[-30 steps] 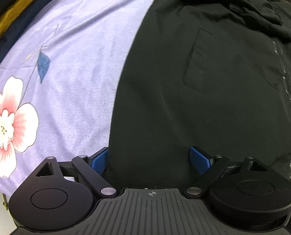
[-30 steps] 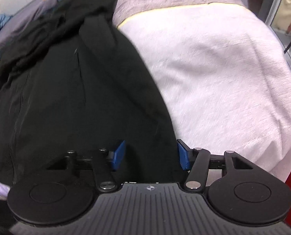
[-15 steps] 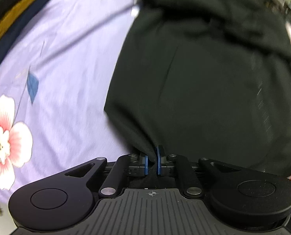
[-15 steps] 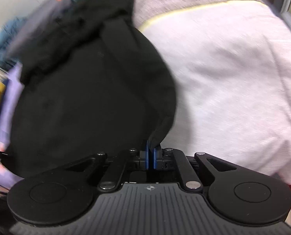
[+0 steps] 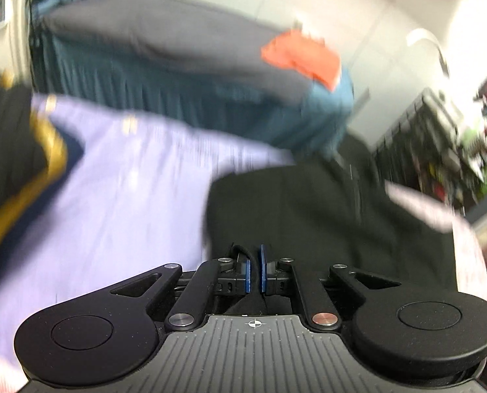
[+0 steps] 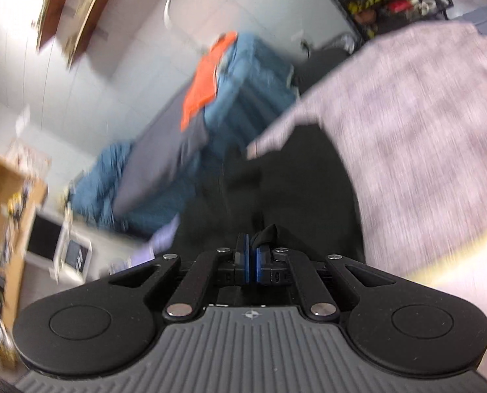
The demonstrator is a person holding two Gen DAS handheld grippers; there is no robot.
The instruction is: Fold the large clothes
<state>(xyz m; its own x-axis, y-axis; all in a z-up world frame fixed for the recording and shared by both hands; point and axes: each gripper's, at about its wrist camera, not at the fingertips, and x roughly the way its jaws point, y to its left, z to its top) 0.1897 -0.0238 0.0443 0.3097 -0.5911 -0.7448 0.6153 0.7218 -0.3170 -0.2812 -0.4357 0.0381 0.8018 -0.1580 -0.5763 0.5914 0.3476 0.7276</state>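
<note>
Between the blue pads of the left gripper (image 5: 254, 270) a fold of the black garment (image 5: 325, 216) is pinched; jaws nearly together, having just closed onto the cloth. Right gripper (image 6: 250, 258): pads drawn tight together, a bunched edge of the same black garment (image 6: 296, 183) clamped between them and bulging out just past the tips. Garment runs away from both grippers, spread over the bed; in the left wrist view it lies beside the lilac sheet (image 5: 122, 190), in the right wrist view beside a pale pink-grey blanket (image 6: 417, 124). At the left edge of the left wrist view, stacked dark clothing with a yellow band (image 5: 24, 177). Beyond the bed, a blue and grey heap of bedding with an orange piece (image 6: 201, 88) on top. Far right in the left wrist view, shelving (image 5: 440, 124) with mixed items, contents too blurred to identify. Both views motion-blurred; no writing or labels legible.
</note>
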